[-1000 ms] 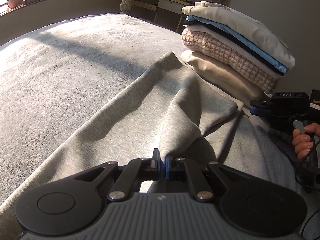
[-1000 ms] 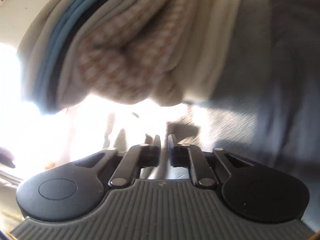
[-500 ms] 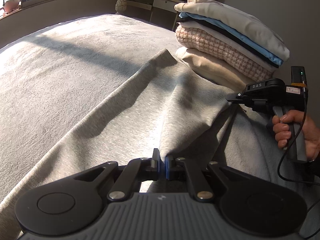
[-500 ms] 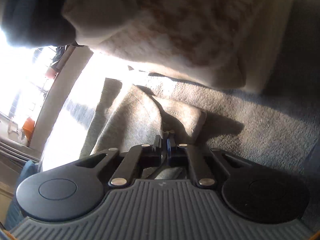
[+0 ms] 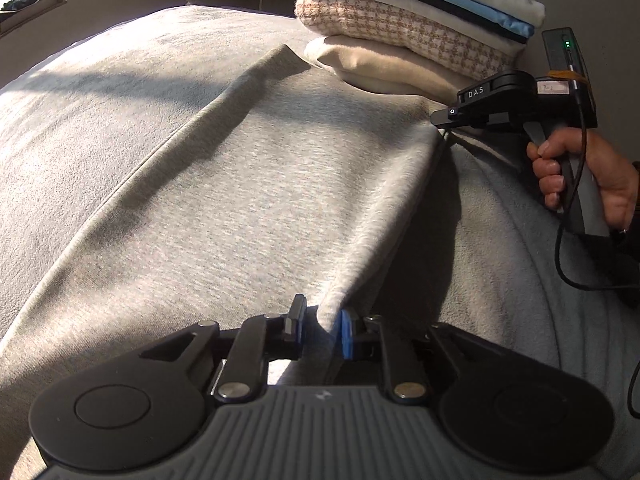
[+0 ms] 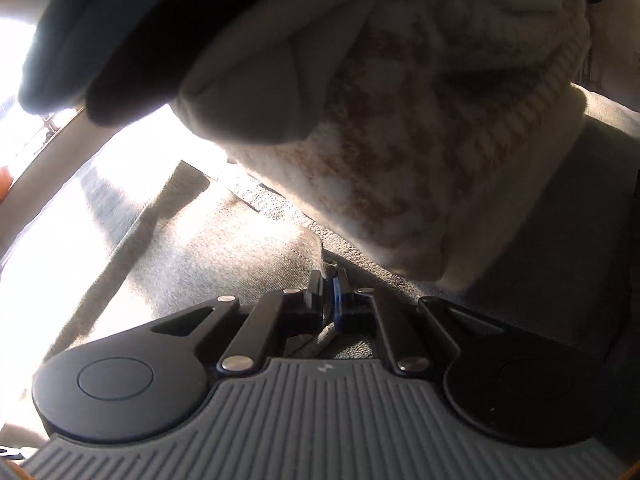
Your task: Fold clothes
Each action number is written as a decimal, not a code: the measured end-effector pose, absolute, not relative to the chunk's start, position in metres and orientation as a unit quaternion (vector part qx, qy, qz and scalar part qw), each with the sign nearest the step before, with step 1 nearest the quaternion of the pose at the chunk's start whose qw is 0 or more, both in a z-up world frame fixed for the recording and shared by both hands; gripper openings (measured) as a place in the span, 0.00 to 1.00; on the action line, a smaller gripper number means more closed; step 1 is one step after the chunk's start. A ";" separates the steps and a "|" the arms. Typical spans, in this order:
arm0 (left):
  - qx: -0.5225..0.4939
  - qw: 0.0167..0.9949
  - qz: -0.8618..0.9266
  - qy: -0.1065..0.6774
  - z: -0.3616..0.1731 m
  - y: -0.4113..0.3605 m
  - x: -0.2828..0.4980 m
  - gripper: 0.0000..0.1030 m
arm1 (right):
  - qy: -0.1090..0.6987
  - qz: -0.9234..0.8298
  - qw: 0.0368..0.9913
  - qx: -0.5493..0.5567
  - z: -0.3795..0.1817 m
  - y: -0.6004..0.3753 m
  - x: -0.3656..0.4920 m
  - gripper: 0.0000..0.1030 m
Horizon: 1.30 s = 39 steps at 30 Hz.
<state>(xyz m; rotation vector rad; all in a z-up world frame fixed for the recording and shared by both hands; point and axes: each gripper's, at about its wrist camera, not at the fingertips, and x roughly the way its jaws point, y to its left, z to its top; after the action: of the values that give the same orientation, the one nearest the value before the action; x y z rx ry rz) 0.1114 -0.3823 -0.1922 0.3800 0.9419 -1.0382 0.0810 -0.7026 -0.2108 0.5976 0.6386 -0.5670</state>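
Note:
A light grey garment (image 5: 240, 168) lies spread flat on the grey bed cover (image 5: 100, 80). My left gripper (image 5: 320, 330) has its jaws parted, with the near corner of the garment lying loosely between the blue pads. My right gripper (image 6: 329, 294) is shut on the far right corner of the grey garment (image 6: 224, 256), low over the bed. In the left wrist view the right gripper (image 5: 444, 116) shows at the right, held by a hand, at the foot of the clothes stack.
A stack of folded clothes (image 5: 408, 36), cream, checked, white, black and blue, sits on the bed at the far right; it looms close over the right gripper (image 6: 420, 140). A shelf and window are beyond the bed. A black cable (image 5: 568, 264) hangs from the right gripper.
My left gripper's jaws have opened around the garment's corner. The raised fold has been pulled out flat. My right gripper stays shut on the far corner and has moved right.

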 end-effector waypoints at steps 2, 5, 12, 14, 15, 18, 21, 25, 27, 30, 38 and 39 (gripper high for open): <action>0.166 0.746 -0.471 0.441 -0.194 -0.378 0.112 0.42 | 0.309 -0.268 0.865 0.290 -0.214 -0.707 0.083 0.05; 0.150 0.745 -0.467 0.451 -0.191 -0.363 0.110 0.56 | 0.302 -0.271 0.863 0.301 -0.212 -0.710 0.078 0.22; 0.084 0.740 -0.461 0.482 -0.182 -0.295 0.093 0.62 | 0.268 -0.269 0.888 0.258 -0.188 -0.685 0.044 0.38; 0.051 0.740 -0.457 0.490 -0.176 -0.274 0.090 0.59 | 0.258 -0.237 0.911 0.219 -0.176 -0.664 0.043 0.38; 0.034 0.743 -0.455 0.490 -0.172 -0.266 0.089 0.58 | 0.256 -0.211 0.922 0.199 -0.170 -0.652 0.047 0.38; 0.000 0.752 -0.440 0.490 -0.160 -0.244 0.090 0.55 | 0.253 -0.116 0.952 0.127 -0.156 -0.609 0.067 0.36; -0.026 0.765 -0.415 0.491 -0.151 -0.223 0.091 0.53 | 0.258 0.010 0.965 0.044 -0.152 -0.556 0.087 0.36; -0.018 0.790 -0.329 0.516 -0.159 -0.187 0.092 0.47 | 0.272 0.158 0.948 -0.046 -0.161 -0.492 0.061 0.32; -0.024 0.796 -0.281 0.535 -0.168 -0.165 0.094 0.42 | 0.298 0.184 0.934 -0.076 -0.171 -0.460 0.017 0.31; -0.031 0.799 -0.227 0.556 -0.182 -0.135 0.094 0.33 | 0.369 0.175 0.904 -0.123 -0.184 -0.445 -0.007 0.30; -0.010 0.817 -0.237 0.526 -0.167 -0.123 0.089 0.38 | 0.334 0.187 0.919 -0.097 -0.128 -0.422 0.035 0.30; 0.000 0.819 -0.238 0.522 -0.166 -0.124 0.089 0.39 | 0.334 0.194 0.918 -0.093 -0.129 -0.413 0.047 0.30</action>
<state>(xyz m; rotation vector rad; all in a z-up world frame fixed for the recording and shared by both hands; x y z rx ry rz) 0.0891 -0.1244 -0.1662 0.0002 1.1113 -0.5059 0.0466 -0.4127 -0.1291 -0.1914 0.6872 0.3988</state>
